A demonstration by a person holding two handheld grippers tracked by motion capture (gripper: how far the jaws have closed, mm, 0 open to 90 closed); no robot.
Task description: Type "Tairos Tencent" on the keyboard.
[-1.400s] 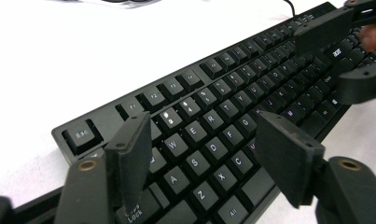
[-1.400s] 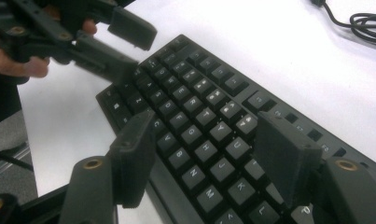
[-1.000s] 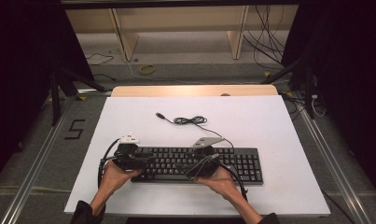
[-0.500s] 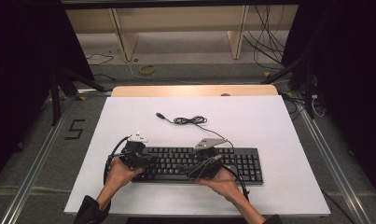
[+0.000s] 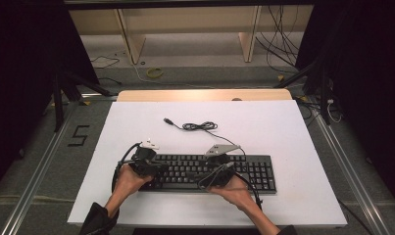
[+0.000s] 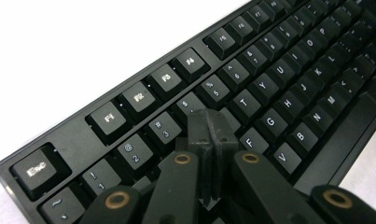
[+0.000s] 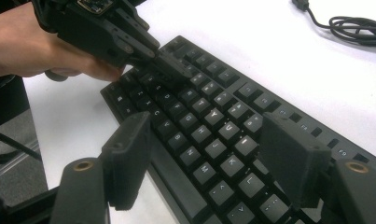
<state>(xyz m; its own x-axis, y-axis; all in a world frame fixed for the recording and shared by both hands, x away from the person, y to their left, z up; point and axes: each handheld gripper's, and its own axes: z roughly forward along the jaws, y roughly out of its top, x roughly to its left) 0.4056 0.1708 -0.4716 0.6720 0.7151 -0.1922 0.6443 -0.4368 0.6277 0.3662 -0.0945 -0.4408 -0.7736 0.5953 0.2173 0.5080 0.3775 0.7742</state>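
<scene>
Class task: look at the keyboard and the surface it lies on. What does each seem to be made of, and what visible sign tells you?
Keyboard: probably matte black plastic; moulded keycaps with printed white legends and a soft, dull sheen. Table surface: smooth, white and matte, without grain or weave; likely laminate or painted board, though that stays uncertain.

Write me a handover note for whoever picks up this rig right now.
Left gripper: jaws have just closed, nothing between them, tips together over the keyboard's upper-left letter keys near E and R; contact unclear.
Right gripper: open, hovering above the right-hand letter keys.
Keyboard lies flat on the white table, its cable coiled behind, unplugged.
Done: both grippers positioned.
Left: probably pressing keys.
</scene>
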